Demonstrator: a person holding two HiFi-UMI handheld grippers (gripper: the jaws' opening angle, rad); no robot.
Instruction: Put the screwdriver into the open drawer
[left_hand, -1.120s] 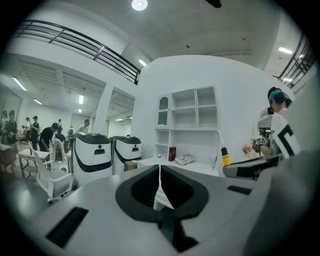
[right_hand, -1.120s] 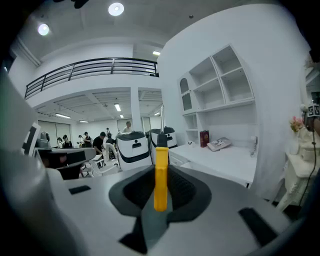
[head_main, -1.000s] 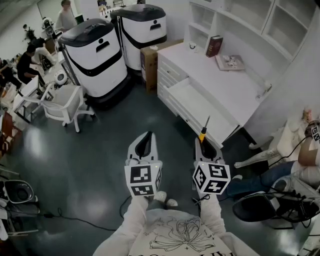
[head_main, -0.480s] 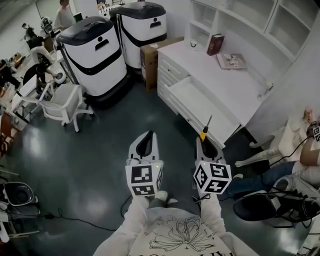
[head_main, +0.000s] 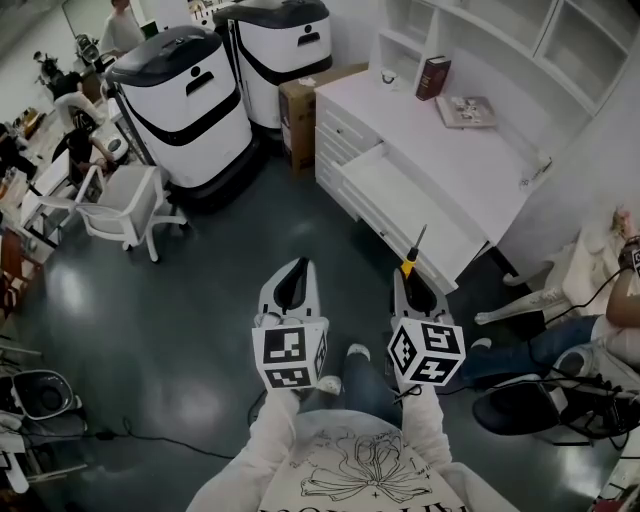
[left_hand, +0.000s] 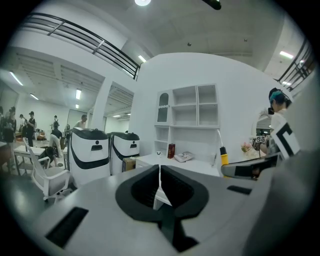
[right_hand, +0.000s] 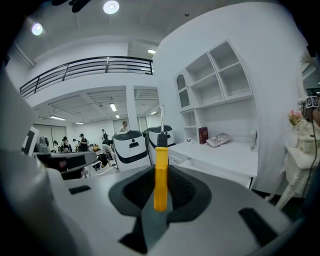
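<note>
Since a second ago I've stepped in: my leg now shows below the two grippers in the head view, and the table (head_main: 470, 170) sits slightly lower-left in frame. Both grippers are at about the same height as before.

Right tongs (head_main: 406, 278) are clamped on the screwdriver (head_main: 412, 252). In the right gripper view the yellow handle (right_hand: 160, 175) stands upright between the pads, with the black collar and metal shaft sticking out past the tips, and the right tongs (right_hand: 161, 186) are closed tight on it.

Left tongs (head_main: 295, 266) are closed and empty. The left gripper view shows the left tongs (left_hand: 160, 175) with only a hairline slit between them.

The screwdriver is not in the open drawer (head_main: 400, 205). In the head view the shaft points at the drawer's near end and the tip overlaps it. I can't tell whether the tip is actually above it or short of it. The handle is over the floor (head_main: 200, 300), just beside the drawer front.
</note>
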